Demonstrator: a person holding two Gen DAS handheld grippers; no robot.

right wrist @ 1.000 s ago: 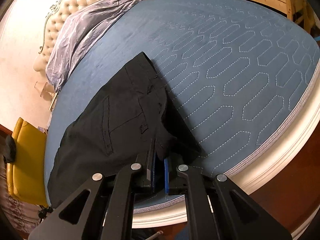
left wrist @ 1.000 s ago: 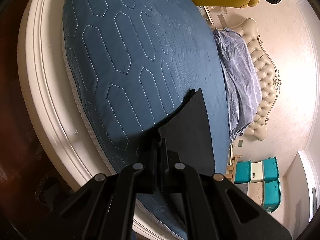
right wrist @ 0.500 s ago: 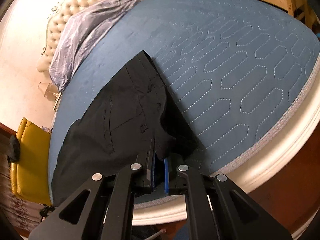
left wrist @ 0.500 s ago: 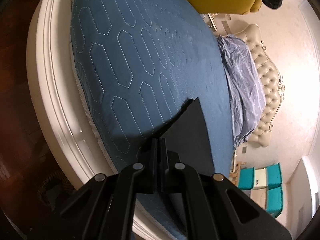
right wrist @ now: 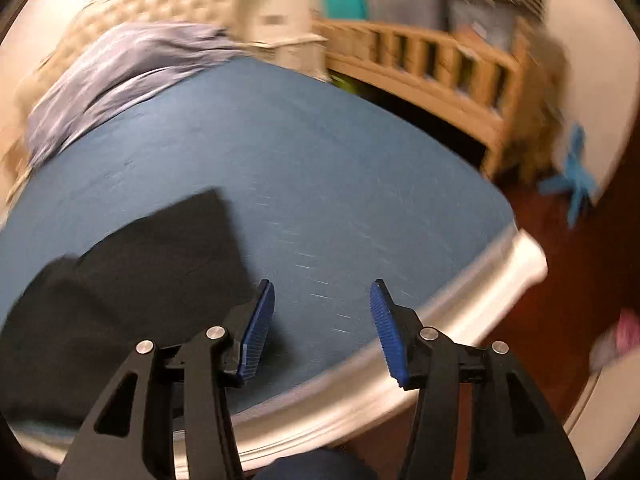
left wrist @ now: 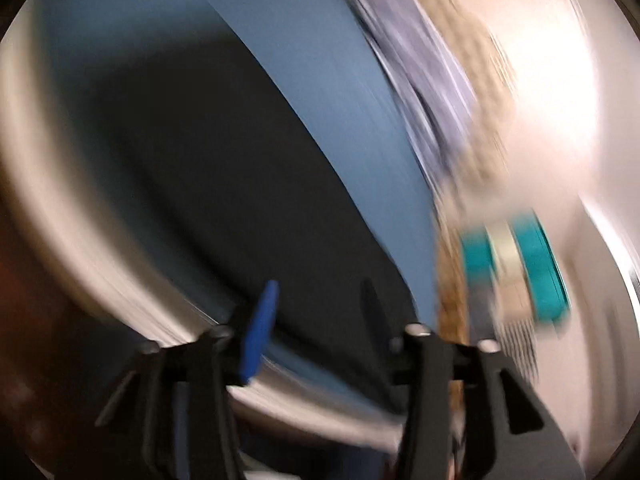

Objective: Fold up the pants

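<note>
The black pants (left wrist: 224,184) lie flat on the blue quilted bed cover (left wrist: 304,48), near the bed's front edge. My left gripper (left wrist: 316,308) is open above them with nothing between its blue pads; this view is heavily motion-blurred. In the right wrist view the pants (right wrist: 120,280) lie at the lower left on the cover (right wrist: 320,168). My right gripper (right wrist: 322,312) stands open just to their right, over bare cover near the white bed edge (right wrist: 480,280), holding nothing.
A crumpled lilac sheet (right wrist: 120,60) and a tufted cream headboard (right wrist: 152,0) are at the bed's far end. A wooden cot (right wrist: 440,68), teal bins (left wrist: 536,256) and a blue stool (right wrist: 576,176) stand beyond the bed. Dark red floor lies to the right.
Both grippers have opened and let go of the pants, which now lie on the cover. Both cameras have swung sharply, leaving the frames blurred.
</note>
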